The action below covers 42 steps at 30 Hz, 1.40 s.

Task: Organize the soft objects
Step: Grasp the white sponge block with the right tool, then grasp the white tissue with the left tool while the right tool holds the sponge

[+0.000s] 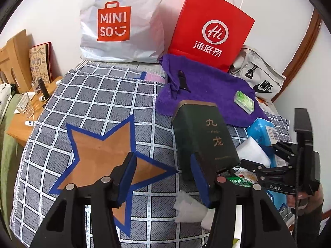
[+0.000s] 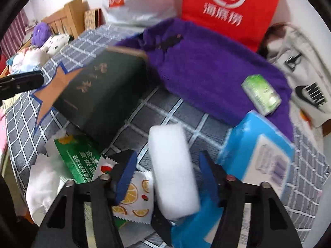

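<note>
In the right wrist view a white sponge block stands on edge between the blue pads of my right gripper. A gap shows at the left pad, so the gripper is open. A blue tissue pack lies to its right, and a fruit-print sachet and a green packet to its left. My left gripper hangs open and empty over the checked bedspread, by a brown star mark. A dark green box stands just beyond its right finger. A purple towel lies behind with a small green packet on it.
A white Miniso bag, a red paper bag and a Nike bag line the wall. A wooden side table stands left of the bed. Crumpled white tissue lies near the left gripper. Plush toys sit far left.
</note>
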Each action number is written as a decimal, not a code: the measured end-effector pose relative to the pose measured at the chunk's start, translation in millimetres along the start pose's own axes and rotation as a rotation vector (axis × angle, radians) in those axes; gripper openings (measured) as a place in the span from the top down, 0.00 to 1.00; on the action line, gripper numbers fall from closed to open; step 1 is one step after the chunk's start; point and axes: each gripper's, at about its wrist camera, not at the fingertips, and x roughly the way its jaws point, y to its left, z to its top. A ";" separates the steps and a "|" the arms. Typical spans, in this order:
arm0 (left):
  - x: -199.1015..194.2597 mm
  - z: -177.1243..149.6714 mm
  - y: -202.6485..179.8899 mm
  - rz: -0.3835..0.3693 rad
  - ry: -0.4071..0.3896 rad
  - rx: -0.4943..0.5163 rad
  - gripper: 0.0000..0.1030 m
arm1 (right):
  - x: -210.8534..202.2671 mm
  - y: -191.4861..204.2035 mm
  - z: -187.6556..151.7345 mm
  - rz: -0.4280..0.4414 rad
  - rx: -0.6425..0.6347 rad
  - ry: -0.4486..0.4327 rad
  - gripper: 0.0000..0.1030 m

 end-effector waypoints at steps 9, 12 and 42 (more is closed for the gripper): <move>-1.2 -15.8 -11.5 -0.032 0.031 0.035 0.50 | -31.7 -11.9 -11.2 0.052 0.110 -0.104 0.71; -1.6 -21.7 -15.2 -0.035 0.043 0.036 0.50 | -47.6 -14.8 -17.8 0.061 0.146 -0.150 0.71; -4.8 -82.8 -12.9 0.045 0.047 -0.005 0.49 | -113.4 -15.9 -142.2 0.079 0.249 -0.266 0.71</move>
